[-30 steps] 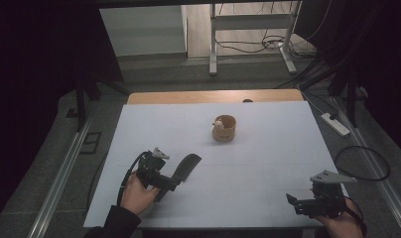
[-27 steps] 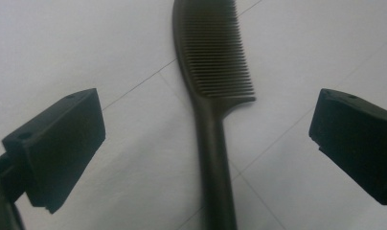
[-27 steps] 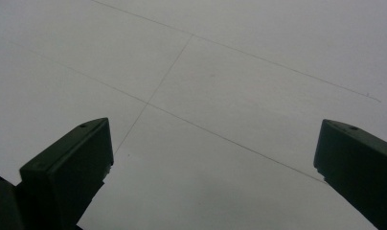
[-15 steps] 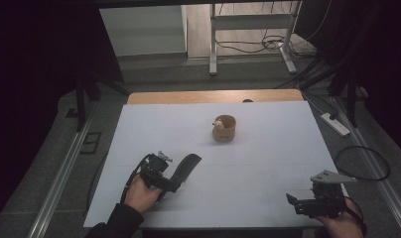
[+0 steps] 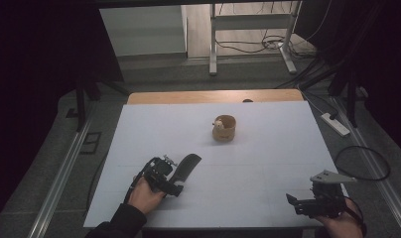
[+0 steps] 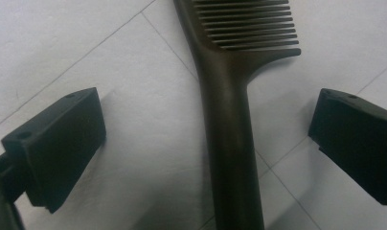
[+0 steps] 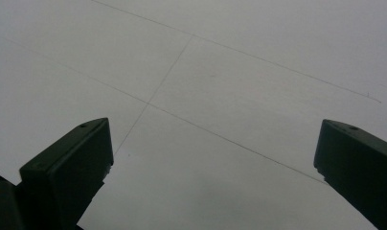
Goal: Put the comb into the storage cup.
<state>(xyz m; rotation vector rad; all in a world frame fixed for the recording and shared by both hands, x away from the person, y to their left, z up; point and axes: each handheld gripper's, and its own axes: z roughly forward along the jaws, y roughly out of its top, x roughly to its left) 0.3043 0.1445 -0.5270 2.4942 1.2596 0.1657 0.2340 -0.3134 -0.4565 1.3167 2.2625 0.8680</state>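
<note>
A dark brown comb point(image 5: 187, 164) lies flat on the white table point(image 5: 258, 163) at the front left, teeth pointing away and to the right. My left gripper point(image 5: 170, 181) is open at the handle end. In the left gripper view the comb point(image 6: 227, 96) handle runs up between the two black jaws of the left gripper point(image 6: 207, 125), which stand wide apart and do not touch it. At the front right my right gripper point(image 5: 294, 203) is open just above the table. The right gripper point(image 7: 213, 143) has bare white surface between its jaws.
A small round wooden cup point(image 5: 224, 128) with a pale object inside stands at the table's middle, towards the back. A wooden strip point(image 5: 213, 96) edges the far side. On the floor beyond are a metal frame point(image 5: 248, 34), cables and a power strip point(image 5: 336, 124).
My left gripper has edged slightly right and nearer along the comb's handle. The comb, the cup and the right gripper have not moved.
</note>
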